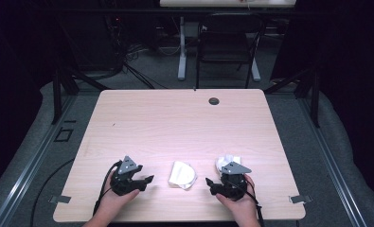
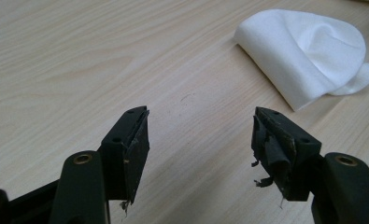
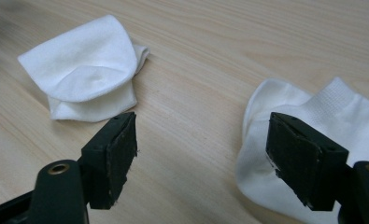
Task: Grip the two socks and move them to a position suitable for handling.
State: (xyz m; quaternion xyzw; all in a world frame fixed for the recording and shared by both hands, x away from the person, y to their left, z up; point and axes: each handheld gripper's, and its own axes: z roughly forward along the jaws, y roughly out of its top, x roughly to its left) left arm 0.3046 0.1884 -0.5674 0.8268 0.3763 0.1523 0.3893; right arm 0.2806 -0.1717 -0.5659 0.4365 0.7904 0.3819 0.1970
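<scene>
A folded white sock point(image 1: 182, 175) lies on the wooden table point(image 1: 175, 123) near its front edge, between the two grippers. My left gripper point(image 1: 146, 182) sits to its left, pointing toward it, with jaws wide open and nothing between them. In the left gripper view the open left gripper point(image 2: 201, 116) hovers over bare wood and the folded sock point(image 2: 308, 56) is ahead to the right. My right gripper point(image 1: 210, 186) is also open. A second, loose white sock point(image 1: 227, 161) lies just beyond it. In the right gripper view the right gripper point(image 3: 203, 121) has the loose sock point(image 3: 331, 102) by its right jaw and the folded sock point(image 3: 86, 65) ahead left.
A dark cable hole point(image 1: 214, 100) marks the table's far side. A black chair point(image 1: 227, 42) and a white desk leg point(image 1: 182, 52) stand beyond the table. Cables trail from both grippers off the front edge.
</scene>
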